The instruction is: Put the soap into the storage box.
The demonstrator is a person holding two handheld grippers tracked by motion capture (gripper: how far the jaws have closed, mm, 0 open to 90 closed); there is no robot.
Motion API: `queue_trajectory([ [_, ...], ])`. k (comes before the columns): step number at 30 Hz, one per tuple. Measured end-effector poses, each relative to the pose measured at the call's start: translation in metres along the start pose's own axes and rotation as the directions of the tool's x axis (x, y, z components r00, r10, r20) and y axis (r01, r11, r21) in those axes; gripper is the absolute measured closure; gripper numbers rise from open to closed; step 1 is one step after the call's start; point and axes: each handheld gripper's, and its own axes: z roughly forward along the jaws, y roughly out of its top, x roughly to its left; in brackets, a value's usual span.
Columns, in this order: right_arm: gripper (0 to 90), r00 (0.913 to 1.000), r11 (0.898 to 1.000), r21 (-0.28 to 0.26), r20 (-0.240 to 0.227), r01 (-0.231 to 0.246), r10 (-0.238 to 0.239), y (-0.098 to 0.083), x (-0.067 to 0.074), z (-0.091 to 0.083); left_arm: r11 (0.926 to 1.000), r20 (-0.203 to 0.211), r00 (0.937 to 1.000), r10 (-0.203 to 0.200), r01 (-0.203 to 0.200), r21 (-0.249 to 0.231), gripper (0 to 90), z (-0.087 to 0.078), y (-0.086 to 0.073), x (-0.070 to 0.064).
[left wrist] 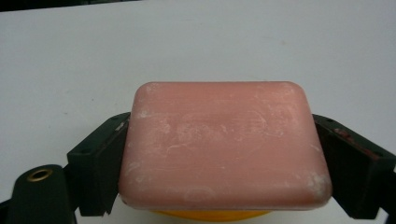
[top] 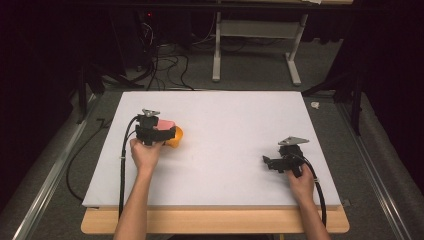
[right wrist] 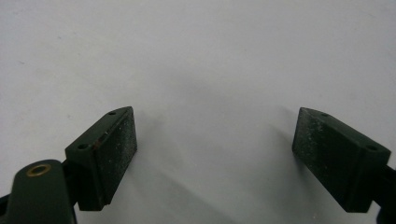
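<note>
The work in hand looks to be about midway: the pink soap bar [left wrist: 224, 147] is already gripped, clamped by its two short ends between the jaws of the left gripper [top: 159, 131], and it sits directly over an orange dish [top: 176, 136], whose rim peeks out under the bar's near edge in the left gripper view. Whether the bar rests on the dish or hangs just above it I cannot tell, so it could be going down or coming up (either way, the release or the carry is yet to come). The right gripper [top: 270, 162] has no part in it for now: it is well apart on the other side of the board, low over the surface, its jaws standing wide with nothing between them, as the right gripper view shows. As for the setting, going from the big things down: the room is dark, with black drapes at both sides and grey carpet on the floor. A pale metal table frame [top: 255, 47] stands beyond the work area, and a tangle of black cables [top: 165, 62] lies on the floor to its left. The work surface is a white board [top: 230, 115] laid on a wooden tabletop [top: 215, 222] whose light edge shows along the near side. A small white scrap [top: 315, 105] lies on the carpet just past the board's far right corner.
</note>
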Motion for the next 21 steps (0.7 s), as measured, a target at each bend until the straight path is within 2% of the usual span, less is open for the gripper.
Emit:
queue_trajectory([
  [21,14.5,1.0,1.0,0.0,0.0,0.0,0.0,0.0,0.0,0.0,0.9973,-0.02,0.9998,0.005,-0.003,0.073,13.6,0.02,-0.005,-0.003],
])
